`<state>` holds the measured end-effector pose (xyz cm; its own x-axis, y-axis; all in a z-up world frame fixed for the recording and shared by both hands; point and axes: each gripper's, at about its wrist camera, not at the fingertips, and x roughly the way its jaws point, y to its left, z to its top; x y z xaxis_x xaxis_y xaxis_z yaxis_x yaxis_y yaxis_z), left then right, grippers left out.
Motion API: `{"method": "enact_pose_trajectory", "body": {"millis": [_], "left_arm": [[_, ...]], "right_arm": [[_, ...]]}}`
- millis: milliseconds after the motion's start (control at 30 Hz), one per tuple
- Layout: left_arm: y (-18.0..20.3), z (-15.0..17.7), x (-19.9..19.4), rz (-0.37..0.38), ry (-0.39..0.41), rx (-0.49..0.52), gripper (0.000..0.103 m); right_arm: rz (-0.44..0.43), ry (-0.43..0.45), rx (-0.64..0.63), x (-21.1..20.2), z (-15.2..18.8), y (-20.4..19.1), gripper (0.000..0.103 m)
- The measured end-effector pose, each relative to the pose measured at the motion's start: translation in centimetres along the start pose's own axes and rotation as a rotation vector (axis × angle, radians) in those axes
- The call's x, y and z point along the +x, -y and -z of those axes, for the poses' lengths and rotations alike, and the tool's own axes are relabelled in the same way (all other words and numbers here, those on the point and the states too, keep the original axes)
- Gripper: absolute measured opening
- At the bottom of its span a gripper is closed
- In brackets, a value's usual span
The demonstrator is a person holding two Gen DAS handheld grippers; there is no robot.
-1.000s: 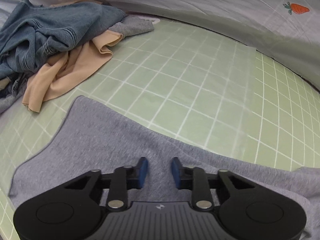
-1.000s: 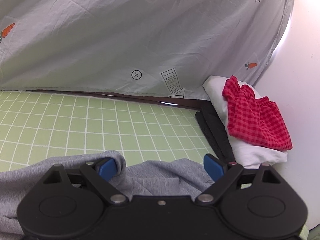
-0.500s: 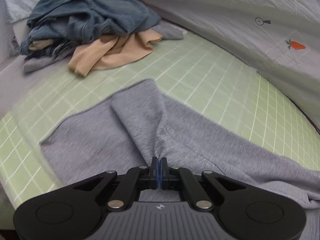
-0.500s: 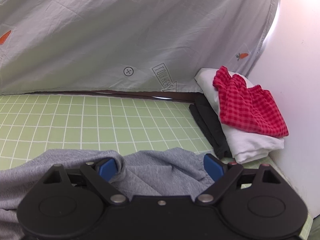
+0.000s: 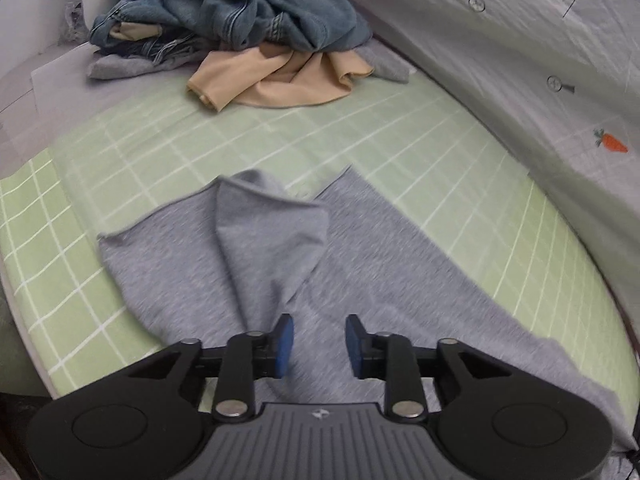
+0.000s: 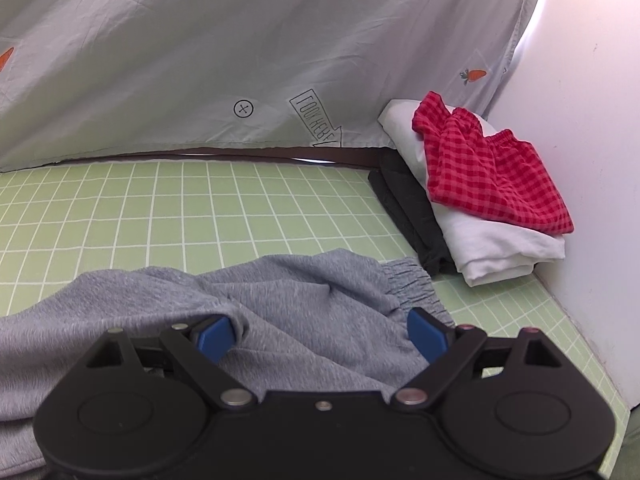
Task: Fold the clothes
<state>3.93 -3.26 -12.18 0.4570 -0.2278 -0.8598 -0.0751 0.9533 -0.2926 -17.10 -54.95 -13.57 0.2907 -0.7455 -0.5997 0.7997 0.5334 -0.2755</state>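
In the left wrist view the grey garment (image 5: 360,280) lies on the green mat (image 5: 280,140), its long axis running from the folded-over flap ahead of the left gripper (image 5: 319,342) out to the right; the jaws are opening over the cloth, pads off it and gripping nothing. In the right wrist view the garment's elastic-waist end sits bunched just ahead of the right gripper (image 6: 322,338) — the nearer hand to that end — with its jaws wide apart, cloth between the pads but not pinched.

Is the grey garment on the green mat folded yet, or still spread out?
Partly folded. On the grey garment one corner flap is turned back over the rest, which lies flat on the green mat.
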Motion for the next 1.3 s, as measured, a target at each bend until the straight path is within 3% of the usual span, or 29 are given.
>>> {"method": "enact_pose_trajectory", "body": {"millis": [167, 233, 400, 633, 800, 867, 967, 1067, 1100, 1133, 1300], "left_arm": [[3.8, -3.0, 2.9, 0.015, 0.003, 0.072, 0.055], [5.1, -3.9, 4.6, -0.012, -0.024, 0.136, 0.068], [6.6, -5.6, 8.2, -0.062, -0.045, 0.243, 0.07], [5.5, -8.6, 11.4, -0.101, -0.025, 0.236, 0.081], [5.1, -9.2, 12.3, -0.053, -0.041, 0.246, 0.081], [5.4, -9.0, 12.3, -0.039, -0.035, 0.284, 0.079], [5.8, -8.5, 12.2, -0.044, -0.022, 0.309, 0.068], [6.0, -8.3, 12.1, -0.057, -0.007, 0.331, 0.039], [6.0, -8.2, 12.0, -0.063, -0.002, 0.338, 0.016], [5.8, -8.3, 12.0, -0.041, -0.013, 0.316, 0.004], [5.0, -9.2, 11.2, 0.008, 0.022, 0.195, 0.003]], "right_arm": [[0.003, -0.008, 0.006, 0.1, -0.1, -0.2, 0.091], [0.007, -0.019, 0.004, 0.3, 0.0, -0.3, 0.091], [0.019, -0.046, -0.007, 0.6, 0.3, -0.4, 0.092], [0.041, -0.068, -0.05, 1.2, 0.0, -1.0, 0.092], [0.047, -0.076, -0.064, 1.9, -0.6, -1.6, 0.092], [0.048, -0.076, -0.064, 2.0, -0.9, -1.7, 0.092], [0.045, -0.078, -0.063, 2.1, -1.1, -1.8, 0.092], [0.041, -0.084, -0.064, 2.2, -1.0, -1.8, 0.092], [0.041, -0.086, -0.066, 2.3, -1.0, -1.8, 0.092], [0.039, -0.086, -0.067, 2.3, -1.0, -1.8, 0.092], [0.031, -0.059, -0.068, 2.0, -1.4, -1.6, 0.091]]}}
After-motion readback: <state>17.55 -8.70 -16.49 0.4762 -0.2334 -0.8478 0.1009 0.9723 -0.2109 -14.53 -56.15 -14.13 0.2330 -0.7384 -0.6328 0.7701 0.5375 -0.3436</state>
